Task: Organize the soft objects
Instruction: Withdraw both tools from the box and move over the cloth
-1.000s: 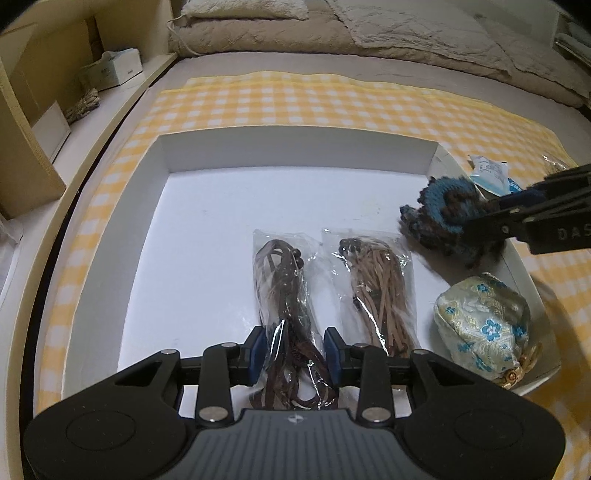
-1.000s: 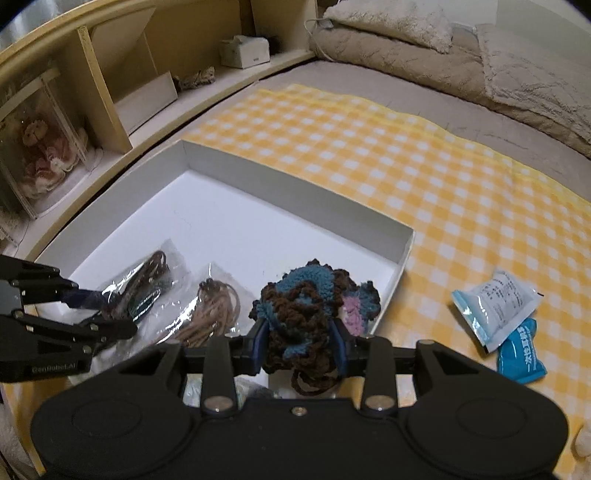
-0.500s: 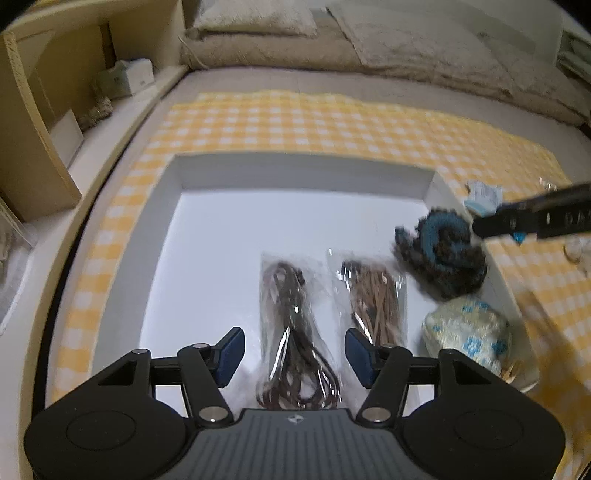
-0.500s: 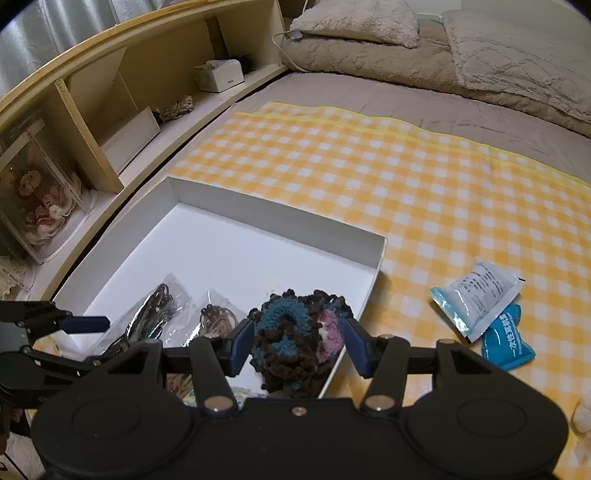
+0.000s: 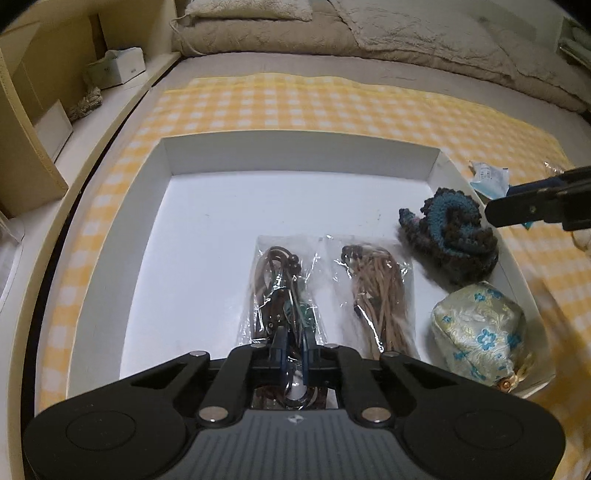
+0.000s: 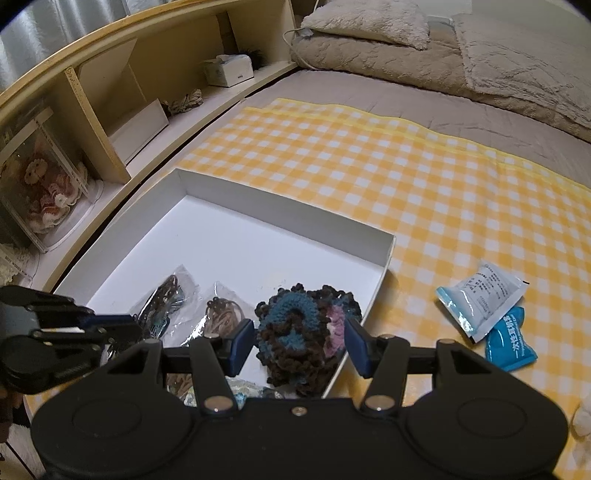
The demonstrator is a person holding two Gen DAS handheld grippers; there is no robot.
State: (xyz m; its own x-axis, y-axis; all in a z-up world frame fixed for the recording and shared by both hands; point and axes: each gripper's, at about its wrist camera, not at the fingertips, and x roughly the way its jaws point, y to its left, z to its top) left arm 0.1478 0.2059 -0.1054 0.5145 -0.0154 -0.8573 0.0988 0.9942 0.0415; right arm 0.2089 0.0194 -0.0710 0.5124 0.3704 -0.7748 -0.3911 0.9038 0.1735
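A white shallow box [image 5: 114,236] lies on a yellow checked cloth [image 5: 295,107]. In it lie a clear bag of dark brown cords [image 5: 282,291], a bag of tan cords [image 5: 376,291], a blue-brown crocheted piece [image 5: 450,236] and a floral pouch [image 5: 480,336]. My left gripper [image 5: 294,349] is shut on the near end of the dark cord bag. My right gripper [image 6: 299,345] is open, its jaws on either side of the crocheted piece [image 6: 306,332], which rests in the box's right corner.
Two blue and white sachets [image 6: 487,306] lie on the cloth right of the box. Wooden shelves [image 6: 110,96] with a tissue box [image 6: 229,70] run along the left. Beige bedding [image 5: 369,33] lies at the back.
My left gripper, open half a second ago, has closed on the dark cord bag. My right gripper has let go of the crocheted piece, opened and pulled back slightly.
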